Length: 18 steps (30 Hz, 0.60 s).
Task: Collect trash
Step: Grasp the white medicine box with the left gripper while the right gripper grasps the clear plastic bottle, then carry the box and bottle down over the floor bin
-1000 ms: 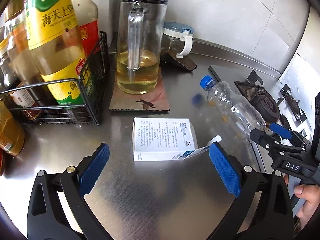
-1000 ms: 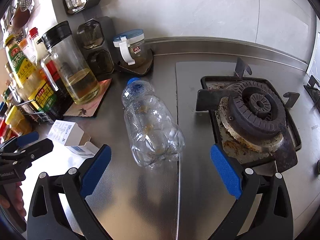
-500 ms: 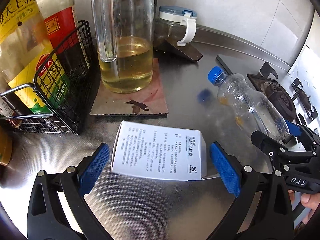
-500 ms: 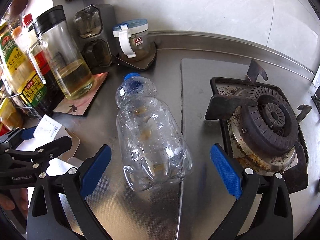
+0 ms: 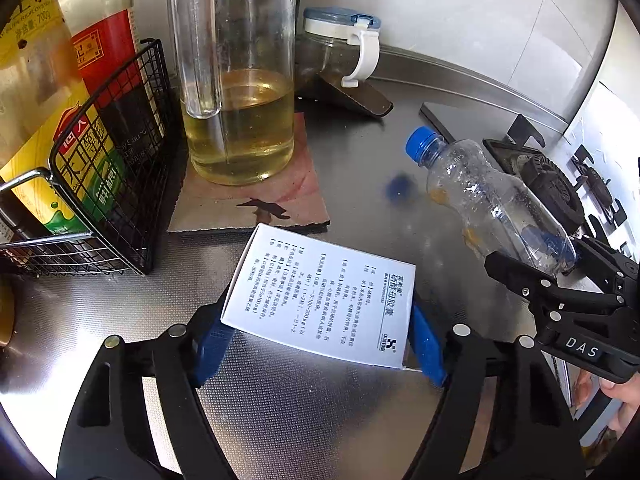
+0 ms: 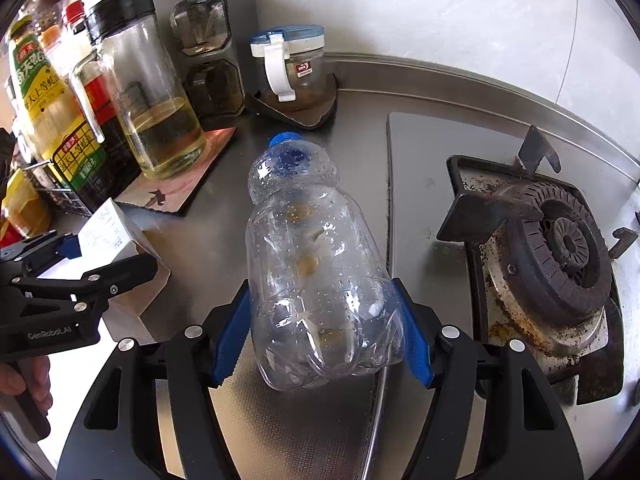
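Pinching a white box (image 5: 320, 300) by its two sides, the left tool (image 5: 320, 346) has both blue pads against the carton, printed face up, tilted over the steel counter (image 5: 300, 420). Right tool (image 6: 322, 336): pressed onto the base end of a clear bottle (image 6: 316, 280), one pad on each flank. Bottle: blue cap (image 6: 286, 140) pointing away toward the back wall, brown residue and droplets inside; whether it touches the counter cannot be told. Box sits left of the bottle, apart from it. Behind the box: oil jug (image 5: 240, 100) on a brown mat (image 5: 256, 204), wire rack (image 5: 104, 184) of sauce bottles to its left, lidded jar (image 5: 340, 52) to its right. Right of the bottle: gas burner (image 6: 560, 256), stained.
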Motion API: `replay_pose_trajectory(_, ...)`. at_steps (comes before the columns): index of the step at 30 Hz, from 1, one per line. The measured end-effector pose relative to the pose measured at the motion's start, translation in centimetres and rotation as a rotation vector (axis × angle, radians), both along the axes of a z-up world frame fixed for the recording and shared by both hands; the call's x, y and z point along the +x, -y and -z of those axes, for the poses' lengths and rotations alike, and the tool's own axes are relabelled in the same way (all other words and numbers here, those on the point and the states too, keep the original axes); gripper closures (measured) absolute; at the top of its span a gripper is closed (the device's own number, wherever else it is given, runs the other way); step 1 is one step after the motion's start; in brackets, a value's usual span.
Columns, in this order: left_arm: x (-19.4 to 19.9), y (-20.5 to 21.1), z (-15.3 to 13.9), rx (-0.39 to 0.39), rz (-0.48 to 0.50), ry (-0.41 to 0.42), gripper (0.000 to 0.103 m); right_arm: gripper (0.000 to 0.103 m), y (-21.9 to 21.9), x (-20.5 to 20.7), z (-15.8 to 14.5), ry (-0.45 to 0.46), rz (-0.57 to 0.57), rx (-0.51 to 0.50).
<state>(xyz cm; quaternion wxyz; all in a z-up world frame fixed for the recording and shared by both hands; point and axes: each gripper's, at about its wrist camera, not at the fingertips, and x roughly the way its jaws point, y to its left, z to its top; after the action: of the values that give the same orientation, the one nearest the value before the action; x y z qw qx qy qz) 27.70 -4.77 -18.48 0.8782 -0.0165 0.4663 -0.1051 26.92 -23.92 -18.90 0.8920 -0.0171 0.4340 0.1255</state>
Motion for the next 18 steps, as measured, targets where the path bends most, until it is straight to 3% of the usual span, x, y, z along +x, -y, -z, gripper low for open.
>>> replay_pose_trajectory(8,-2.0,-0.1,-1.7,0.006,0.007,0.053,0.033,0.037,0.2,-1.7,-0.8,0.013,0.006,0.029)
replay_pose_trajectory(18,-7.5,-1.7,-5.5,0.021,-0.004,0.121,0.033,0.038,0.7,-8.0,-4.3,0.075,-0.011,0.056)
